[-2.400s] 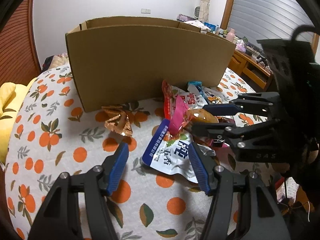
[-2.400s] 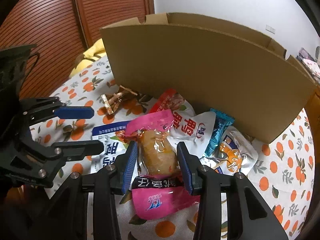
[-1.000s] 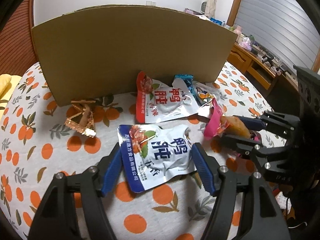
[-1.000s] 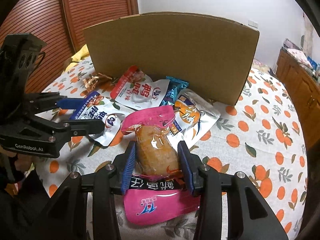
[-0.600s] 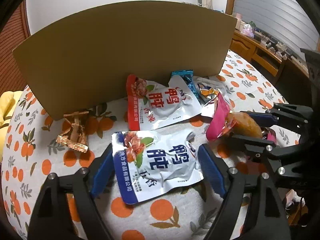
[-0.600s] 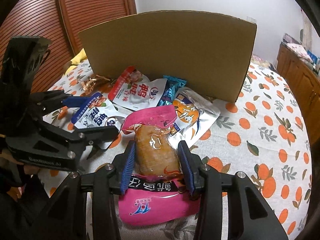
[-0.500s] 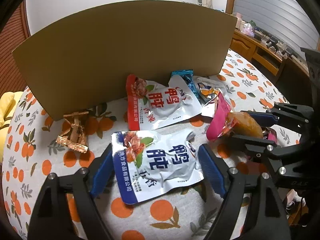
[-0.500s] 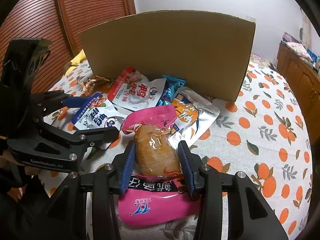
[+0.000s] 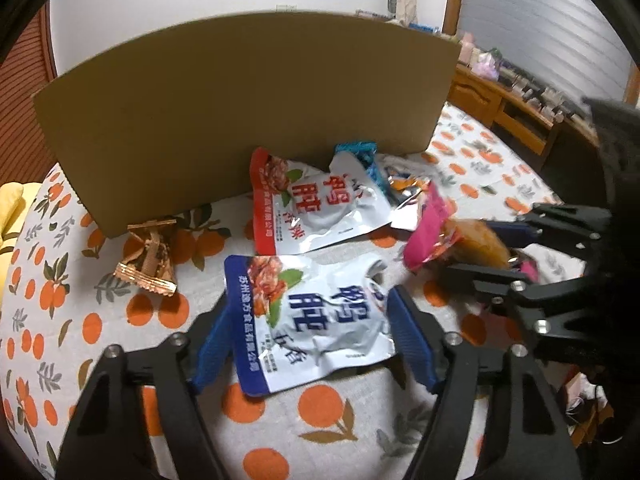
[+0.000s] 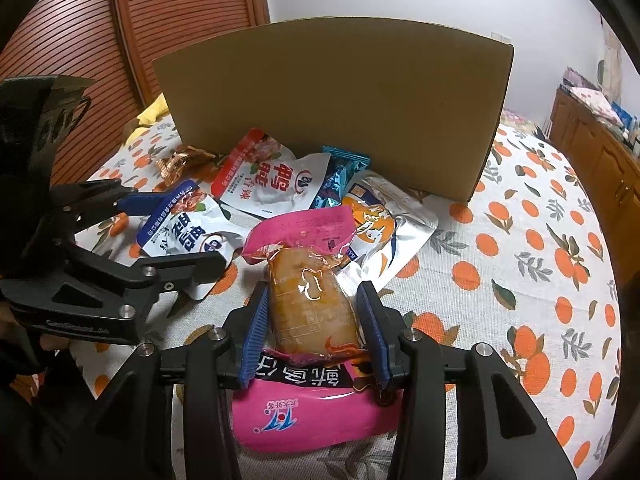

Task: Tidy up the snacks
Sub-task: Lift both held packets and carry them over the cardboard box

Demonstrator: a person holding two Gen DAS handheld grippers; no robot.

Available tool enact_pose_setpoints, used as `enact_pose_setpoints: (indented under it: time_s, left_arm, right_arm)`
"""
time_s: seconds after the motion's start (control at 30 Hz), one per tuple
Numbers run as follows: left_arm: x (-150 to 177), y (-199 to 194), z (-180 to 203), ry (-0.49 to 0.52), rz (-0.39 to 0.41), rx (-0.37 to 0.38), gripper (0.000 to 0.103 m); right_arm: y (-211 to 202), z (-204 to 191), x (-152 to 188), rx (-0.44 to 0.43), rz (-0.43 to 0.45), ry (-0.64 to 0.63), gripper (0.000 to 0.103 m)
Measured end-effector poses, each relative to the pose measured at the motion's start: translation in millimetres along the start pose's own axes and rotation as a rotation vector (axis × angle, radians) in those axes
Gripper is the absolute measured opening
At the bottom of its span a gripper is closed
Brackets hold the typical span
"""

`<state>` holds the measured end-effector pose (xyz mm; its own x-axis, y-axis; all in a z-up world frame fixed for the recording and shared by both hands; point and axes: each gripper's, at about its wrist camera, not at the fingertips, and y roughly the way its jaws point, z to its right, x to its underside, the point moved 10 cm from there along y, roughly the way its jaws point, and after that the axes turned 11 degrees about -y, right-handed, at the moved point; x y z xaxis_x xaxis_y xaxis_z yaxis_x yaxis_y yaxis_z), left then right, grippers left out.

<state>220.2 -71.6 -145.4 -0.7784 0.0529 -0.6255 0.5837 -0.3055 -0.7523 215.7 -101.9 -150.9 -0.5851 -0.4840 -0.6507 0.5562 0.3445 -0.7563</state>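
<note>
My right gripper [image 10: 316, 328] is shut on a pink-wrapped orange-brown snack [image 10: 310, 300] and holds it above the orange-patterned cloth; it also shows in the left wrist view [image 9: 460, 240]. My left gripper [image 9: 312, 344] is open, its blue pads on either side of a blue-and-white pouch [image 9: 316, 316] lying flat on the cloth. That pouch also shows in the right wrist view [image 10: 184, 232]. A tall cardboard box [image 9: 240, 112] stands behind the snacks.
A red-and-white pouch [image 9: 312, 204], a teal wrapper [image 10: 340, 176], a silver-orange pouch [image 10: 384, 224] and a crumpled gold wrapper [image 9: 148, 256] lie in front of the box. Wooden cabinets [image 9: 504, 108] stand at the right; a yellow cushion [image 9: 10, 208] lies at the left.
My left gripper has moved a little closer over the blue-and-white pouch. My right gripper still holds the pink snack and has barely moved.
</note>
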Motion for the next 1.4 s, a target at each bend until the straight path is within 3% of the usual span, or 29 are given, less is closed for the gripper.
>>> enact_pose_setpoints:
  time_s: [0.03, 0.23, 0.4, 0.57, 0.67, 1.03, 1.4]
  left_arm:
    - [-1, -4, 0, -0.007, 0.002, 0.008, 0.058]
    - [4, -9, 0, 0.001, -0.007, 0.015, 0.058]
    - [3, -4, -8, -0.04, -0.022, 0.034, 0.066]
    - [-2, 3, -4, -0.005, -0.022, 0.003, 0.069]
    - [-4, 2, 0, -0.007, -0.017, 0.031, 0.055]
    - [6, -19, 1, -0.014, 0.004, 0.066, 0.055]
    - [-13, -47, 3, -0.019, 0.063, 0.093, 0.055]
  right_arm:
    - [0, 0, 0, 0.001, 0.0, 0.0, 0.044]
    - [0, 0, 0, 0.003, -0.001, -0.003, 0.045]
    - [0, 0, 1, 0.003, -0.001, -0.004, 0.045]
    - [1, 0, 1, 0.004, -0.003, -0.006, 0.045]
    - [1, 0, 1, 0.005, -0.002, -0.006, 0.045]
    - [1, 1, 1, 0.006, -0.002, -0.008, 0.045]
    - [-3, 2, 0, 0.032, 0.007, -0.022, 0.042]
